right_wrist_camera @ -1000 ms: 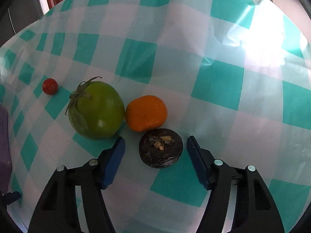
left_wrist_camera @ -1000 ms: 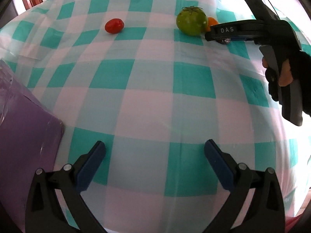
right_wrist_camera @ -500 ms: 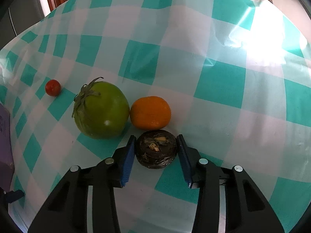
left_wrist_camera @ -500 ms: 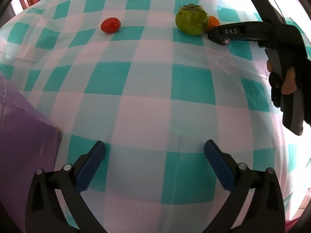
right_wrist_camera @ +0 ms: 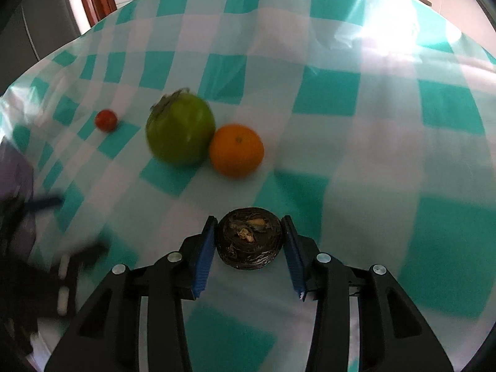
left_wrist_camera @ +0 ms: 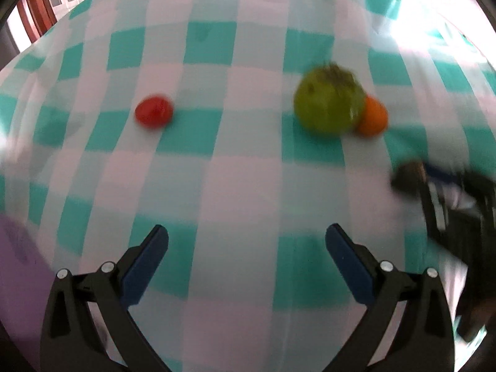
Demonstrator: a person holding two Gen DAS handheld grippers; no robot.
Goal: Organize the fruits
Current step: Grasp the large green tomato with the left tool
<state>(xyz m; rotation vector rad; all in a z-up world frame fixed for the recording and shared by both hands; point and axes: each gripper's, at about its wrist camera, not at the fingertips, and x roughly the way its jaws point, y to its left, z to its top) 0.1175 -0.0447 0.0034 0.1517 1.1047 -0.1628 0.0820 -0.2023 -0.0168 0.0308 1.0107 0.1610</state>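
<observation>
Clamping dark round fruit [right_wrist_camera: 249, 238], right gripper [right_wrist_camera: 249, 245] fingers, sharp only here, left gripper [left_wrist_camera: 246, 245] fingers wide, empty.

— What fruit is there?

— Four pieces. The big green tomato [right_wrist_camera: 180, 130] with a dried leafy stem on top sits upright, so take that as the marker. An orange [right_wrist_camera: 236, 149], stem dimple facing up, lies touching the green tomato's right side.

— And the small one?

— A little red tomato [right_wrist_camera: 106, 120] lies well apart to the green tomato's left, alone on the checked cloth.

— The dark thing?

— A round, dark brown fruit [right_wrist_camera: 249, 238] with a pale, flaky centre on top. It sits nearer than the green tomato and to its right, clamped on both sides by the right tool [right_wrist_camera: 250, 255].
</observation>
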